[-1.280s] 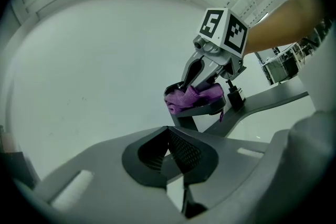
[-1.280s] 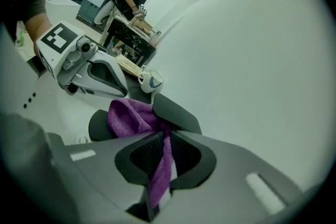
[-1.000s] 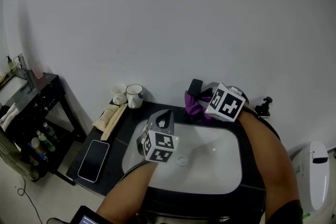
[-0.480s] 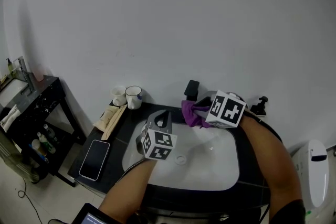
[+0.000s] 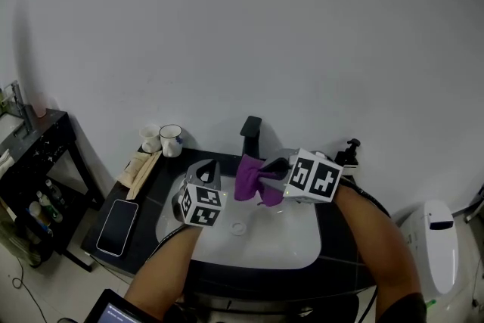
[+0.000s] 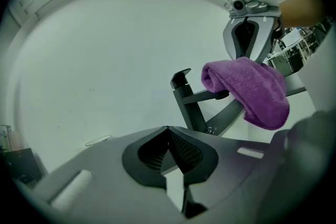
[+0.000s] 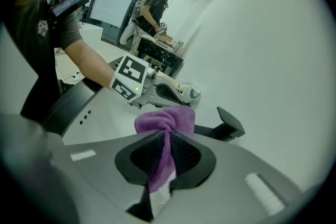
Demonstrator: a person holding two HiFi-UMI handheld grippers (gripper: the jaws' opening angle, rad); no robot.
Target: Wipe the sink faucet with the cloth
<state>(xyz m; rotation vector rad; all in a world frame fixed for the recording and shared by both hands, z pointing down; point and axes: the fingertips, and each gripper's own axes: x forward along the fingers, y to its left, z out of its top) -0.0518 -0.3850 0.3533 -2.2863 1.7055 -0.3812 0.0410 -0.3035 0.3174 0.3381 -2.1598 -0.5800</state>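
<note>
Purple cloth point(image 7: 165, 122) is pinched in my right hand-held gripper point(image 7: 167, 153), jaws clamped on it and a bunched end sticking out past them. It sits over the white sink point(image 5: 287, 238), right at the black faucet point(image 5: 250, 134); I can't tell if it touches the spout. My left hand-held gripper point(image 6: 169, 140) has its jaws together with nothing between, over the sink's left side. A phone point(image 5: 111, 217) and two mugs point(image 5: 171, 140) are on the dark worktop point(image 5: 147, 197) to the left.

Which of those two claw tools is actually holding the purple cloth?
The right gripper: its jaws are clamped on the purple cloth, near the black faucet. The left gripper has its jaws shut with nothing between them.
</note>
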